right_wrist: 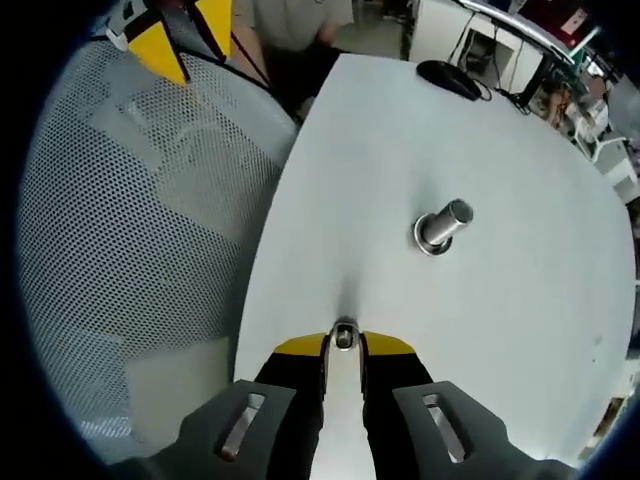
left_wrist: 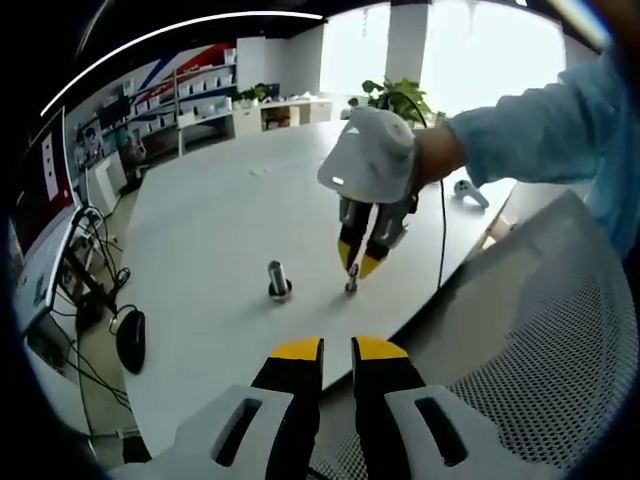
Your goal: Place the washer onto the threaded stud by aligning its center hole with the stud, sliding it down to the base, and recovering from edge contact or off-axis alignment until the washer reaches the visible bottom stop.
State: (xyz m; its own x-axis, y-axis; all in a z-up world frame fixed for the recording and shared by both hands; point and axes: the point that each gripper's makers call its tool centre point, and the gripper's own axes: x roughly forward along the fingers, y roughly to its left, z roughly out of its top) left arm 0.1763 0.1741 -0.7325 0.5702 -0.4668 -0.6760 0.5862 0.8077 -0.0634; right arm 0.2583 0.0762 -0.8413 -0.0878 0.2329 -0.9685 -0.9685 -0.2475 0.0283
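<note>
A short metal threaded stud [left_wrist: 278, 280] [right_wrist: 440, 228] stands upright on its round base on the white table [left_wrist: 220, 230] [right_wrist: 480, 330]. My right gripper [left_wrist: 358, 268] [right_wrist: 344, 345] is shut on a small metal washer [left_wrist: 352, 285] [right_wrist: 344, 336], pinched on edge between the yellow fingertips. The washer hangs just over the tabletop, a short way to the side of the stud and apart from it. My left gripper [left_wrist: 338, 350] is held back over the chair, its jaws close together with nothing between them. Its yellow tips also come into the right gripper view [right_wrist: 185, 35].
A grey mesh chair back [left_wrist: 540, 340] [right_wrist: 130, 220] sits against the table's near edge. A black mouse [left_wrist: 130, 340] [right_wrist: 450, 80] and cables lie at one end, a white controller [left_wrist: 468, 192] at the other. A person [right_wrist: 300, 20] stands past the table.
</note>
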